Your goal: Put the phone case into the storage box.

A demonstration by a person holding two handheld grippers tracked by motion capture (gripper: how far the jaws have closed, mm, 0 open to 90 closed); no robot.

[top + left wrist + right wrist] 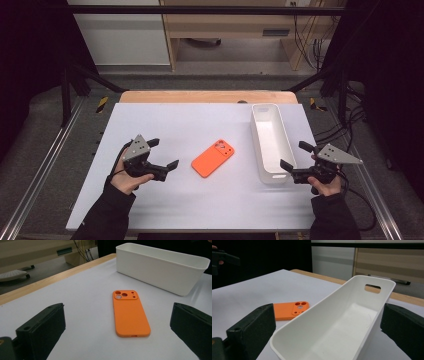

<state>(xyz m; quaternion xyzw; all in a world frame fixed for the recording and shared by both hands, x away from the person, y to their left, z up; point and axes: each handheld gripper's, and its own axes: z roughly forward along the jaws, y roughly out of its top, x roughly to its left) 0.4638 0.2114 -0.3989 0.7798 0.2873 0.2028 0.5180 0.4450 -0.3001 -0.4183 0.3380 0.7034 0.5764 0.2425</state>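
Two grippers, my left [165,153] and right [296,156], jaws wide | orange phone case [213,157] ungrasped on table | white bin [270,142] empty | pickup pending

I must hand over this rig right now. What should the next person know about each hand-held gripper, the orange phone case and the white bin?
Left hand-held gripper: open, holds nothing, aimed at the orange phone case and close to it, not touching.
Right hand-held gripper: open, holds nothing, its jaws on either side of the near end of the white bin, not closed on it.
Phone case: flat on the white table, camera cut-outs up, left of the bin and apart from it.
Bin: upright and empty.
Done: nothing grasped or moved yet.
Left: probably grasp the case and put it in the bin.
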